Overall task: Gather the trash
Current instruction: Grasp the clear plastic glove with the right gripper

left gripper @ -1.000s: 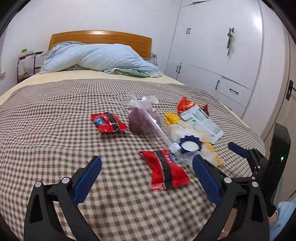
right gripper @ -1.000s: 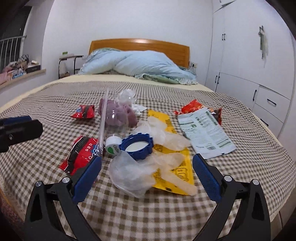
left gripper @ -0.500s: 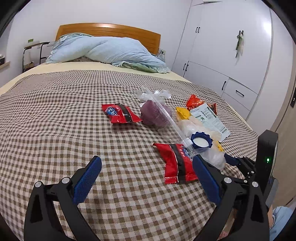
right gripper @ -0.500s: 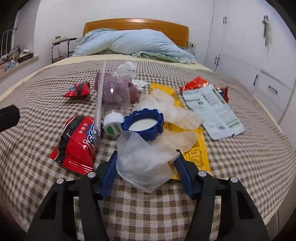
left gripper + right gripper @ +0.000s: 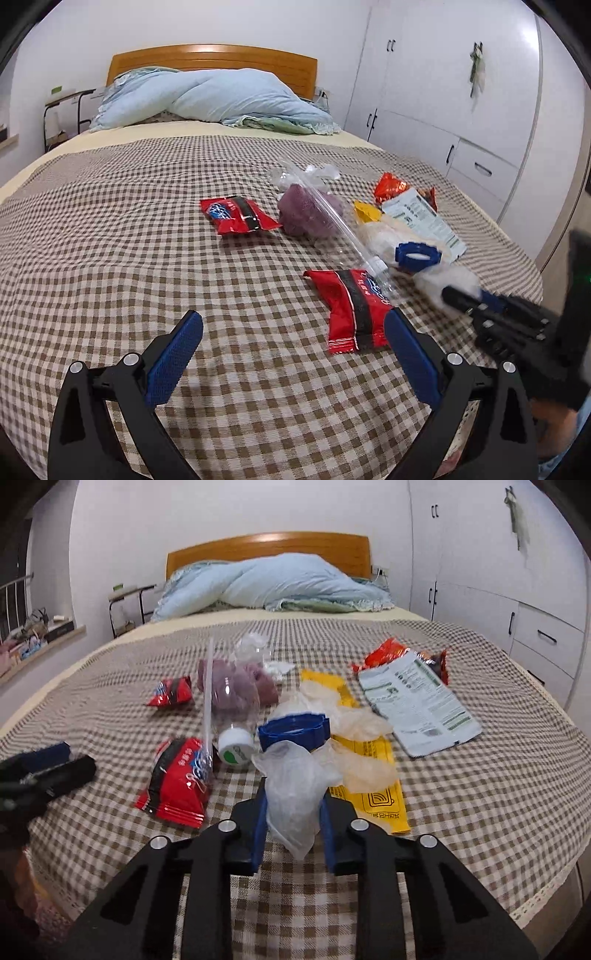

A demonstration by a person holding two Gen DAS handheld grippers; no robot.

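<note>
The right tongs (image 5: 293, 814) are closing around a crumpled clear plastic bag (image 5: 293, 794) at the near edge of the bed (image 5: 480, 794). It looks light, soft and slippery, so gripping its bunched middle seems best. The left tongs (image 5: 291, 350) hover spread, empty.

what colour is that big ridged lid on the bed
Blue lid with a white inside, clearest in the right wrist view.

left claw (image 5: 293, 354) jaws wide apart, empty; right claw (image 5: 293, 819) jaws closing, pads nearly together, angled down
</note>
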